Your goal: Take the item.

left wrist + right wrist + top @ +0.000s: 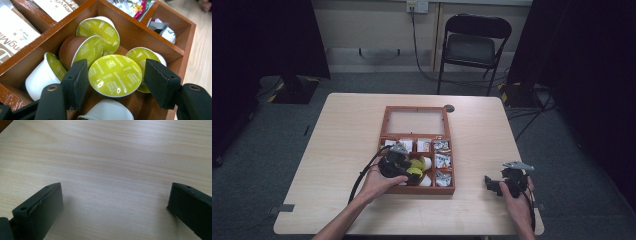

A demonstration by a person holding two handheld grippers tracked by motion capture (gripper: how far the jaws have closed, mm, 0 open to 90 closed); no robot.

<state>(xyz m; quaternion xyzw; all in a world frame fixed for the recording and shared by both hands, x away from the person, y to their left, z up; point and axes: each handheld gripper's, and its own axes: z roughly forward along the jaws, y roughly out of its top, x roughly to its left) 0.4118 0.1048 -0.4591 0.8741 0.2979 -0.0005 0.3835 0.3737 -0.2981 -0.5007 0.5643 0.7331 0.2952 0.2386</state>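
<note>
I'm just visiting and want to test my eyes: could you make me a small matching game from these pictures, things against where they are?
Things:
1. left gripper
2. right gripper
3. chair
4. box lid

Places:
A. beyond the table's far edge
B. open over bare tabletop
C. lying open behind the compartments
D. jaws either side of a green-topped capsule in the box

Pairs: 1-D, 2-B, 3-A, 4-C

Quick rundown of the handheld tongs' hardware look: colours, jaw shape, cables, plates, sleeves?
Both tongs are black. The left tongs have two flat, blocky black jaws on arms with round brass-coloured rivets, and a black cable trailing from them. The right tongs carry a grey three-cornered plate on top; their jaws show small screw holes. Forearms are bare, no sleeves visible.
</note>
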